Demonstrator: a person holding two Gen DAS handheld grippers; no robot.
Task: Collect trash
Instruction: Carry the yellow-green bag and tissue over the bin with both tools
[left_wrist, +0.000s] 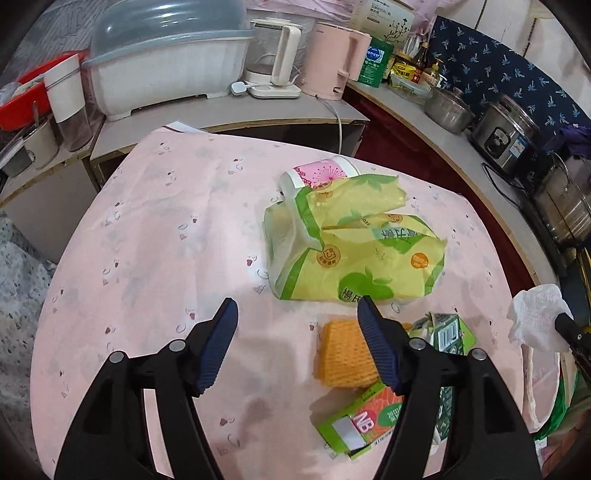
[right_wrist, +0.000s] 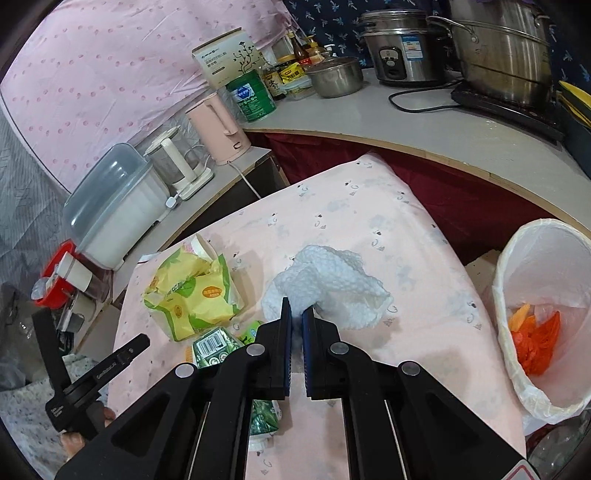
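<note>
the trash lies on a pink tablecloth (left_wrist: 155, 229) printed with small grey marks. a crumpled white paper towel (right_wrist: 328, 284), dimpled and puffy, is pinched at its near edge by the right gripper (right_wrist: 296, 314), whose blue pads are pressed together on it; in the left wrist view the same towel hangs at 3 o'clock, at the frame's edge.

the left gripper (left_wrist: 297, 310) stands with its jaws apart and nothing between the pads, over bare cloth. at 1 o'clock from it lies a torn yellow-green wrapper (left_wrist: 351, 254), creased and gaping open, with green leaf prints and orange round badges. behind the wrapper, at 12 o'clock, a paper cup (left_wrist: 317, 173) with a pink flowered band lies on its side, touching the wrapper. just beside the left gripper's right finger, an orange waffle-textured wafer (left_wrist: 343, 354) lies flat; nearer, at 5 o'clock, a green and orange carton (left_wrist: 362, 421) is partly hidden by that finger. a crushed green carton (right_wrist: 214, 345) with a barcode lies between wrapper and grippers.

in the right wrist view, at 3 o'clock, a bin with a white liner (right_wrist: 543, 314) holds orange scraps (right_wrist: 535, 339). beyond the table, kettles, pots and a rice cooker (right_wrist: 402, 51) crowd the counter.
</note>
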